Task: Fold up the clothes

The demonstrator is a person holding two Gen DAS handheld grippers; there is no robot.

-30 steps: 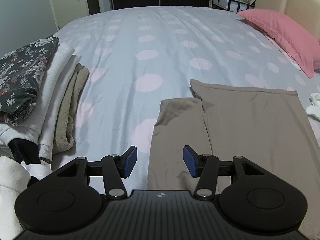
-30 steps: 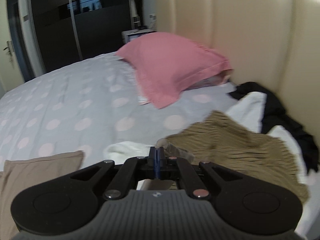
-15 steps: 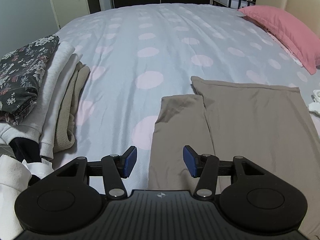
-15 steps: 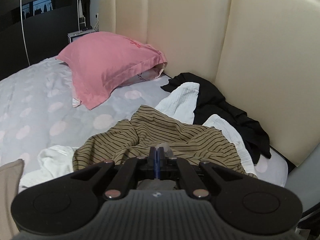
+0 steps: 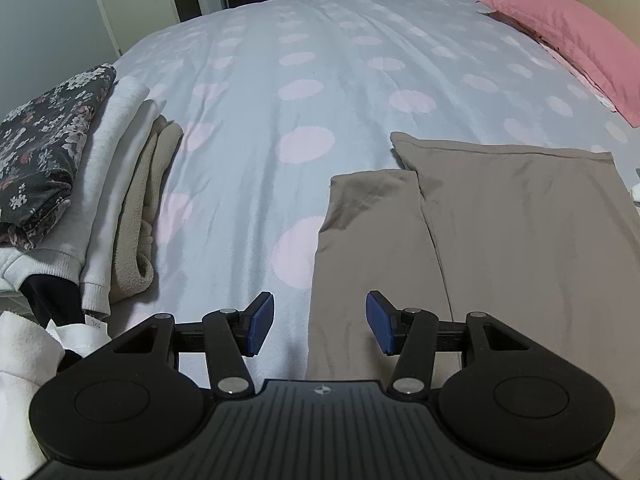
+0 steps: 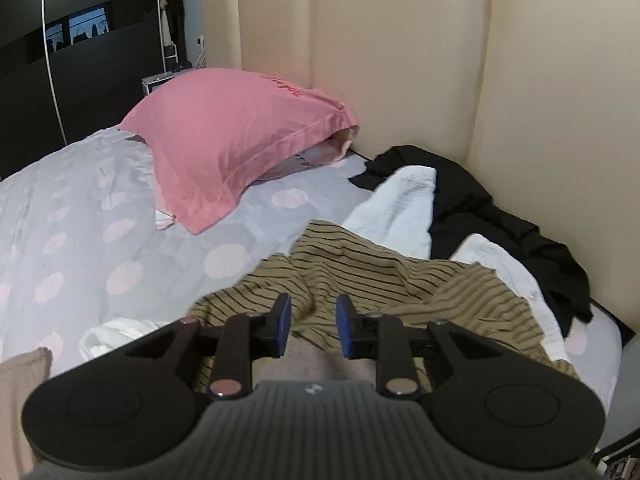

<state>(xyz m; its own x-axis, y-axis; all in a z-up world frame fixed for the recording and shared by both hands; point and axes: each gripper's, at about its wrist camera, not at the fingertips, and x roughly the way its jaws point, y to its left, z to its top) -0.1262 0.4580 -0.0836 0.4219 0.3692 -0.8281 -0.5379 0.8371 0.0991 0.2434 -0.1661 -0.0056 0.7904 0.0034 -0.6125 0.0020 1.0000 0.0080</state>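
Note:
A folded taupe garment (image 5: 500,232) lies flat on the dotted bedsheet (image 5: 304,80) at the right of the left wrist view. My left gripper (image 5: 318,322) is open and empty, hovering over the garment's near left edge. My right gripper (image 6: 310,322) is open and empty just above a crumpled olive striped garment (image 6: 400,280). White clothes (image 6: 400,204) and a black garment (image 6: 500,216) lie behind it by the headboard. The taupe garment's corner (image 6: 20,376) shows at the lower left of the right wrist view.
A stack of folded clothes (image 5: 72,176) with a dark floral piece on top sits at the bed's left edge. A pink pillow (image 6: 232,140) lies against the cream headboard (image 6: 440,80). Dark wardrobe doors (image 6: 80,40) stand beyond the bed.
My right gripper has swung right from the bed's middle to the heap by the headboard and opened from shut. My left gripper stayed open over the taupe garment.

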